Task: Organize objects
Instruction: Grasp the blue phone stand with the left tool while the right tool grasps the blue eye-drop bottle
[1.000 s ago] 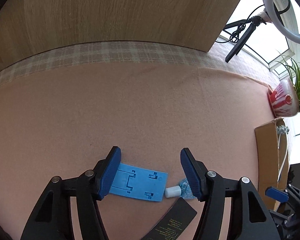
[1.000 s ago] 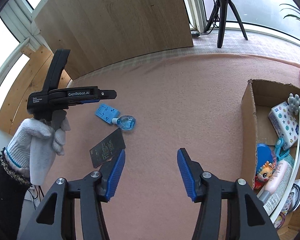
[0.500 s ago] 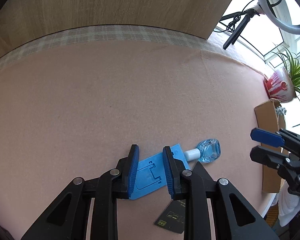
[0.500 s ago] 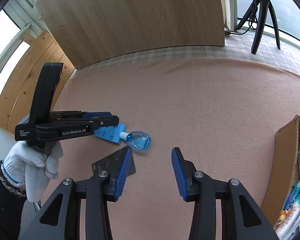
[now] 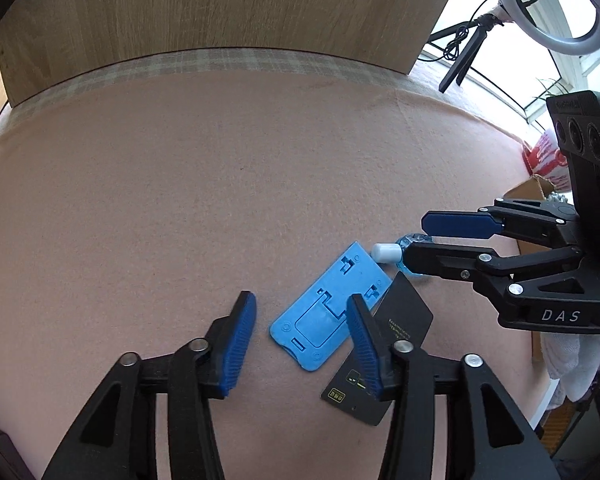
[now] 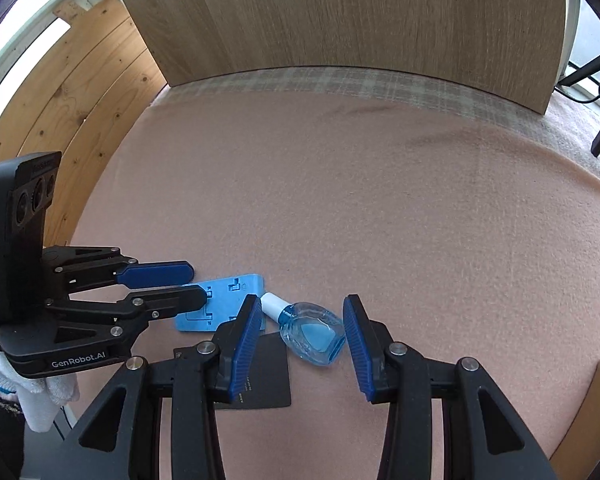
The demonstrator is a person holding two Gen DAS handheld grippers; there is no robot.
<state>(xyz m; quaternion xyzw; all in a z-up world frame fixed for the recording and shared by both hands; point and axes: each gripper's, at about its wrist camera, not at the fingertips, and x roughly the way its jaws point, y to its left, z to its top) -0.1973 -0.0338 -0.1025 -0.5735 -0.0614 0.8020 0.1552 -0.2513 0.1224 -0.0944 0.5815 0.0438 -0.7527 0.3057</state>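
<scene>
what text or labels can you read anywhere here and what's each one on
"GenRobot.AI": on the side of the left gripper, seen in the right wrist view.
"DAS": on the body of the right gripper, seen in the left wrist view.
Black card: lines of small print and two small marks, too small to read.
Blue plastic stand and blue bottle: no text visible.
</scene>
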